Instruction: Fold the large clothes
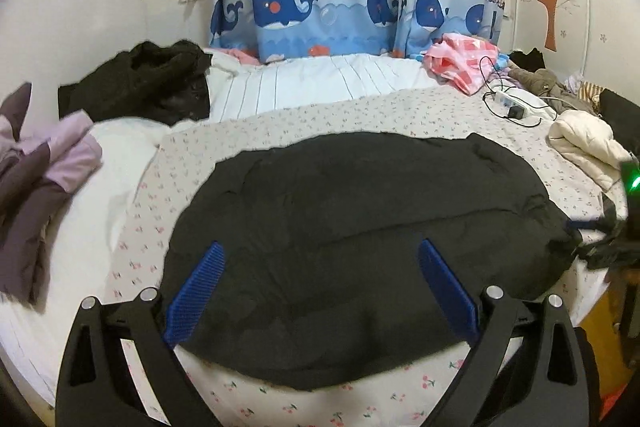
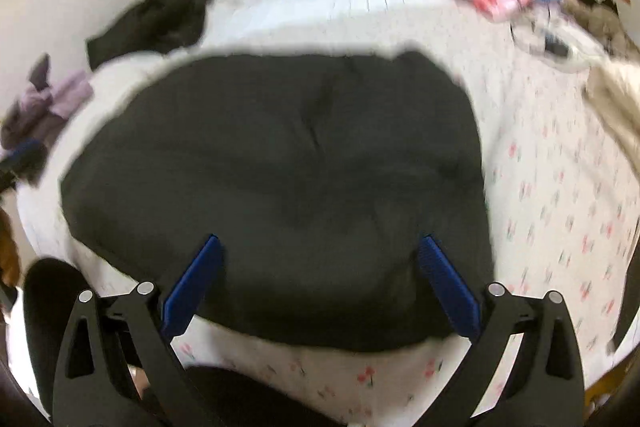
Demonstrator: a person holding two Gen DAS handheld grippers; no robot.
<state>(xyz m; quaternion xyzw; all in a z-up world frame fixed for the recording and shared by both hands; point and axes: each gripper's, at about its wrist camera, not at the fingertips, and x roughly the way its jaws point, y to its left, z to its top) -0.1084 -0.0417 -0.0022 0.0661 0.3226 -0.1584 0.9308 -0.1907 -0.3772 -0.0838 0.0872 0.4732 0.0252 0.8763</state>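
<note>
Black garment (image 1: 360, 227), thick and padded by its look, lies spread in a broad bundle on the flowered sheet (image 1: 400, 107) in the middle of the bed, its near edge close to the bed's front border. From these views it seems already folded at least once, because the outline is compact and no sleeve shows, but I cannot tell this for sure.

The left gripper (image 1: 320, 283) hovers over the near part of the cloth with its blue fingers (image 1: 196, 295) spread wide and nothing between them. The right gripper (image 2: 320, 283) is in the same state, jaws wide apart and empty, above the near edge; its picture is blurred, so fine detail there is lost.

For the next fold I think both grippers should go down to the near edge, one toward each corner, and pinch all layers together, not only the top one. Padded cloth is springy and slippery, so a shallow bite may slip out. Lift both sides evenly and carry the edge toward the far side in one line, otherwise the bundle will twist.

Other clothes lie around: a dark heap (image 1: 140, 83) and a purple jacket (image 1: 48, 163) on the left, a cream coat (image 1: 584, 143) and a charger cable (image 1: 516, 111) on the right. All are well apart from the black garment.
</note>
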